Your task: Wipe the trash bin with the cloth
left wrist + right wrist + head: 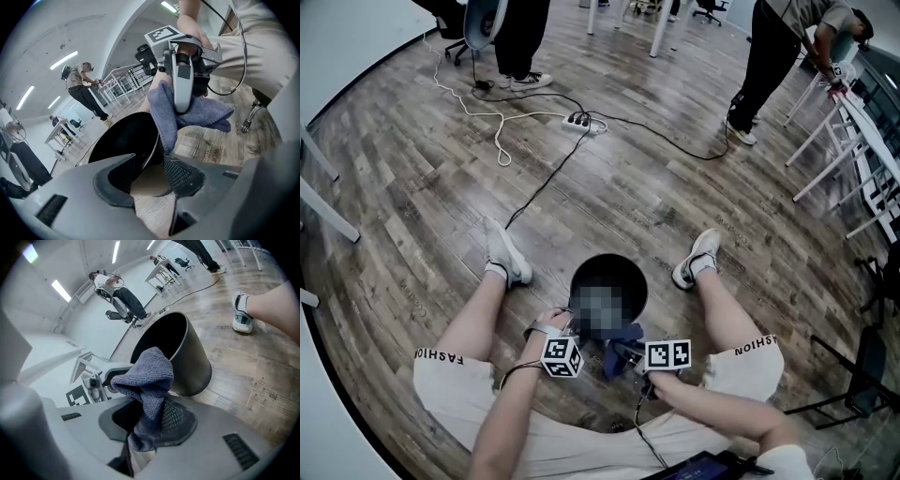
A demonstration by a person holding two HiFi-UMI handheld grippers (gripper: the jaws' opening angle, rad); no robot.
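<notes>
The cloth (150, 376) is clamped in the right gripper (145, 427) beside the bin (192, 366), whose rim is straddled by the wide-open left gripper (152, 180); wiping is judged unfinished.

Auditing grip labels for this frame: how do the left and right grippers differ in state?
The left gripper has its jaws apart, while the right gripper is shut. The left gripper straddles the rim of the black trash bin, apparently without clamping it, and the right gripper pinches the blue-grey cloth. Shared: both point down towards the bin and sit close together.
</notes>
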